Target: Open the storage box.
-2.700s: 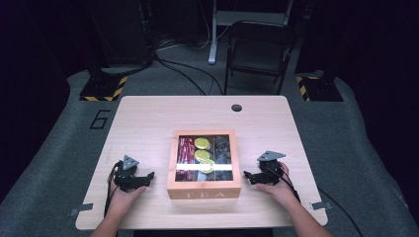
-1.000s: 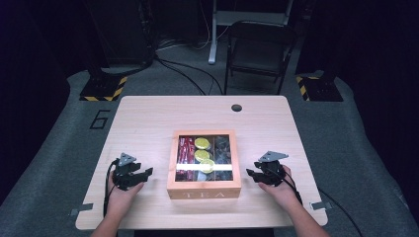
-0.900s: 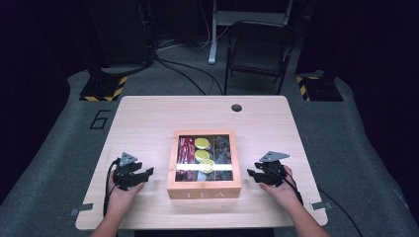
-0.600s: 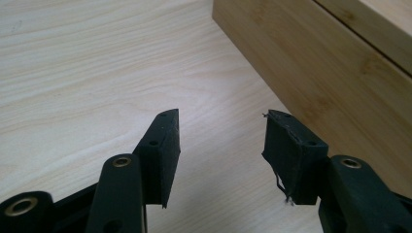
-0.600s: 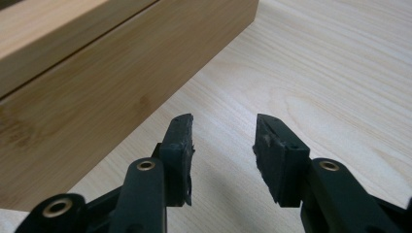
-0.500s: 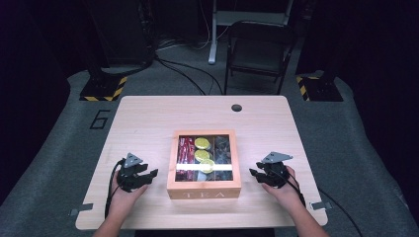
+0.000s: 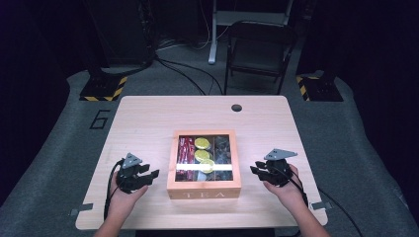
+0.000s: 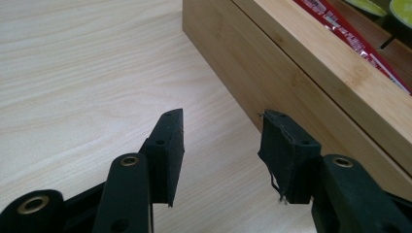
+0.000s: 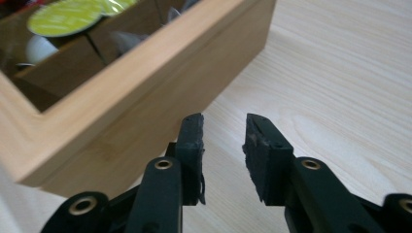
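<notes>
A wooden tea box [image 7: 203,187] marked TEA stands at the table's front centre. Through its glass top I see red packets [image 7: 185,150], yellow-green capsules [image 7: 201,143] and dark packets [image 7: 222,148]. My left gripper [image 7: 152,176] rests on the table left of the box, a small gap away, pointing at it. In the left gripper view its jaws [image 8: 221,145] stand open and empty, with the box side [image 8: 272,68] just ahead on the right. My right gripper [image 7: 254,170] sits right of the box, open, with nothing between its pads [image 9: 223,145]; the box wall [image 9: 145,102] is close ahead on the left.
The light wood table [image 7: 148,123] has a black round grommet hole [image 7: 236,107] near its far edge. A dark folding chair [image 7: 257,44] stands behind the table. Cables trail from both grippers off the front edge.
My left gripper has shifted a little to the right, closer to the box. The right gripper has barely moved. The box stays put.
</notes>
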Available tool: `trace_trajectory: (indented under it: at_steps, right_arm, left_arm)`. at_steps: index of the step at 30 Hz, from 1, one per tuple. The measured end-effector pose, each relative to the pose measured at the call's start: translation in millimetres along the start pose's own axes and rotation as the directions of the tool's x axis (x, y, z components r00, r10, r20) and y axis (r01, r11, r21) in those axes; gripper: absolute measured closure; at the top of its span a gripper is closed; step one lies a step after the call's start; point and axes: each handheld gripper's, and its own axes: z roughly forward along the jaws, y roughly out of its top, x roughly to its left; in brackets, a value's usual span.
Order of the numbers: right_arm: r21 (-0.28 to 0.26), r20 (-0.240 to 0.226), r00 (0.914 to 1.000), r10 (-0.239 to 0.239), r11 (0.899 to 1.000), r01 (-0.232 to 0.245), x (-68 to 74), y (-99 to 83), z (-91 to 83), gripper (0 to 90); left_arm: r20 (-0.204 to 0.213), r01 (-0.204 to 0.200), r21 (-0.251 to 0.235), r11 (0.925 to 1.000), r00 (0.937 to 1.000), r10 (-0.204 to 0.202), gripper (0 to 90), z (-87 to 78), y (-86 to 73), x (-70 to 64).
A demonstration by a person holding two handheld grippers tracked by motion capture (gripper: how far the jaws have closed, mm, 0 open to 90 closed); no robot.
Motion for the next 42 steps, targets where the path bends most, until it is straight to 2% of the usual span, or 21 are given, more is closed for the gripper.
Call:
trace_trajectory:
  at_steps: [3,6,13,16,17,18,20,27,32,34,36,42]
  right_arm:
    - [-0.004,-0.009,0.9999,-0.014,1.000,0.014,3.8,4.1,-5.0,71.5]
    - [-0.009,-0.035,0.9986,-0.039,0.999,0.039,11.5,11.1,-17.5,77.6]
    - [-0.036,-0.071,0.9967,-0.040,0.999,0.037,25.0,12.5,-33.2,86.8]
    - [-0.030,-0.108,0.9930,-0.048,0.999,0.045,34.9,8.6,-38.4,89.3]
    - [-0.030,-0.108,0.9930,-0.048,0.999,0.045,34.9,8.6,-38.4,89.3]
    - [-0.016,-0.117,0.9908,-0.069,0.998,0.068,39.6,5.8,-38.7,89.6]
    - [-0.006,-0.123,0.9899,-0.071,0.997,0.071,43.8,2.6,-38.1,89.8]
    - [-0.008,-0.147,0.9870,-0.065,0.998,0.065,47.8,-8.3,-35.8,90.0]
    - [0.028,-0.160,0.9852,-0.062,0.997,0.068,52.7,-19.4,-27.5,89.9]
    - [0.031,-0.163,0.9843,-0.066,0.997,0.072,54.0,-20.8,-25.9,89.9]
    - [0.048,-0.169,0.9815,-0.089,0.994,0.099,56.2,-22.4,-23.6,89.8]
    - [0.053,-0.172,0.9804,-0.097,0.993,0.107,57.9,-23.2,-20.0,89.7]
  left_arm:
    - [0.001,0.004,-0.004,1.0000,1.0000,-0.004,50.9,-0.2,0.9,-0.4]
    - [0.008,0.018,-0.008,0.9998,0.9998,-0.018,50.7,0.1,1.6,0.5]
    - [0.006,0.024,-0.009,0.9997,0.9997,-0.024,50.7,0.7,1.9,1.8]
    - [0.009,0.025,-0.006,0.9997,0.9997,-0.025,50.6,1.1,1.8,1.4]
    - [0.009,0.025,-0.006,0.9997,0.9997,-0.025,50.6,1.1,1.8,1.4]
    - [0.009,0.025,-0.006,0.9997,0.9996,-0.025,50.6,1.4,1.6,1.4]
    - [0.005,0.024,-0.005,0.9997,0.9997,-0.024,50.6,2.5,1.2,1.5]
    - [0.005,0.026,0.001,0.9997,0.9996,-0.026,50.7,4.0,0.3,3.6]
    - [0.010,0.033,0.008,0.9994,0.9994,-0.033,50.7,5.0,-0.2,4.8]
    - [0.011,0.037,0.008,0.9993,0.9992,-0.038,50.7,5.2,-0.3,4.7]
    - [0.012,0.039,0.008,0.9992,0.9992,-0.039,50.6,5.6,-0.4,4.8]
    - [0.013,0.038,0.009,0.9992,0.9992,-0.038,50.7,5.7,-0.5,4.8]
